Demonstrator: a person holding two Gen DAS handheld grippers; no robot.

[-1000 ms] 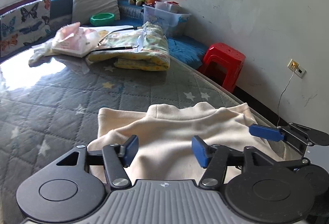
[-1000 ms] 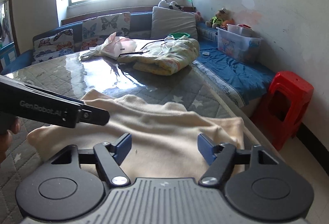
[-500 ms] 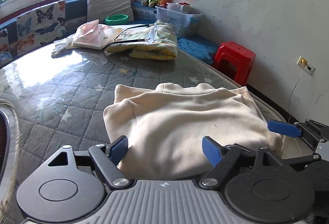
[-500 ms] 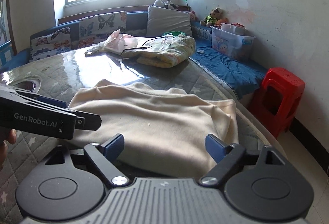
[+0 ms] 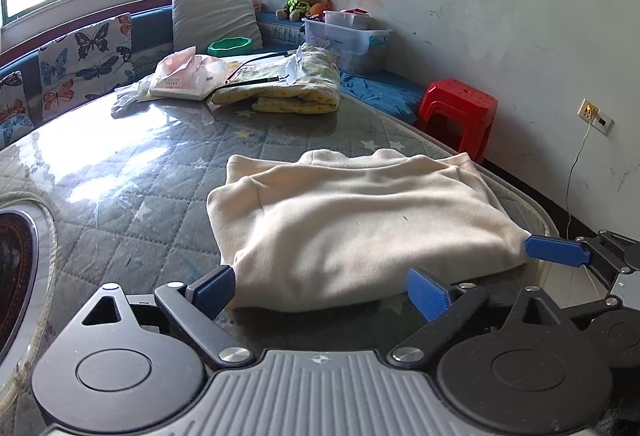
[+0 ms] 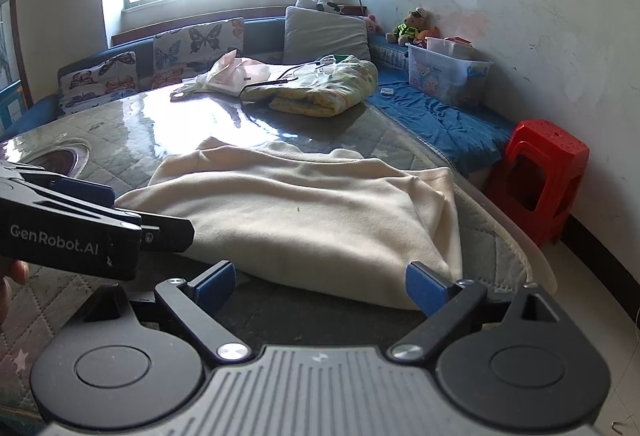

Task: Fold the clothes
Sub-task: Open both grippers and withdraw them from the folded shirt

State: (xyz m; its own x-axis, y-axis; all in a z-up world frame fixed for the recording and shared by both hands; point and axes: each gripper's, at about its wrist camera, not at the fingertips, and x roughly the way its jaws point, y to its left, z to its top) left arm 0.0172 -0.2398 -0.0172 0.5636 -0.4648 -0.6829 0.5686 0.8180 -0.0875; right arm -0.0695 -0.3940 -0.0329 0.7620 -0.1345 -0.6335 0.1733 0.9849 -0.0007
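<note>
A: The sweater is plain cream; the table cover is grey, quilted, with pale stars.

B: The stool is red, the cushions butterfly-printed, the blanket yellow.

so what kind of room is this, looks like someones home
Most likely a lived-in room at home, perhaps a child's play corner: a window bench with butterfly cushions, a teddy bear and a plastic storage bin. The cream garment lies on a quilted, glass-topped table.
</note>
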